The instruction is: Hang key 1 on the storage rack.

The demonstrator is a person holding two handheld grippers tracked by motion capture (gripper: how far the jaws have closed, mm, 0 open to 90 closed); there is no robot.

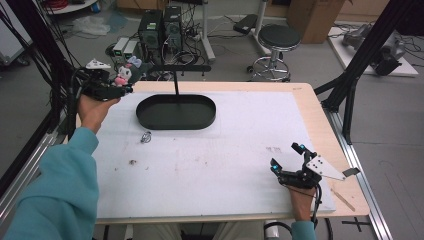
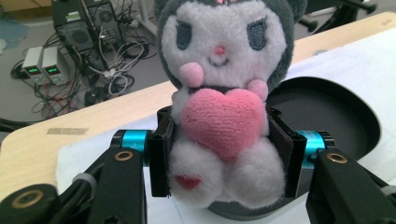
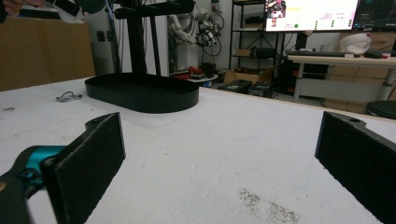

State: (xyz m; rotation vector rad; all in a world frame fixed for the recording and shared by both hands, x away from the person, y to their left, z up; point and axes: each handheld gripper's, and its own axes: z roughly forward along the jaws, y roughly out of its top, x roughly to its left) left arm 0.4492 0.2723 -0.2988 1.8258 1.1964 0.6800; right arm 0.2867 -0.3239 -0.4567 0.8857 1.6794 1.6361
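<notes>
Here we hold the plush toy [image 2: 223, 107] in the left gripper [image 2: 223, 156], whose two black pads press on the toy's sides at belly height, so the tongs are closed on it. The toy is grey and white with a pink heart on its front, and it sits upright between the pads. From the high view, the left gripper [image 1: 102, 86] hangs in the air just off the left end of the black oval tray [image 1: 176, 112], above the table's far left corner, with the plush toy [image 1: 126, 74] at its tip on the side toward the tray. In the left gripper view the tray [image 2: 327, 112] lies right behind and below the toy. A thin black stand [image 1: 176, 75] rises from the tray's far edge. A small metal clip [image 1: 145, 136] lies on the white mat [image 1: 225, 155] just in front of the tray's left end. Our right gripper [image 1: 287, 160] rests low on the mat, well apart from the tray toward its near right, and its jaws stand wide apart with nothing between them.
</notes>
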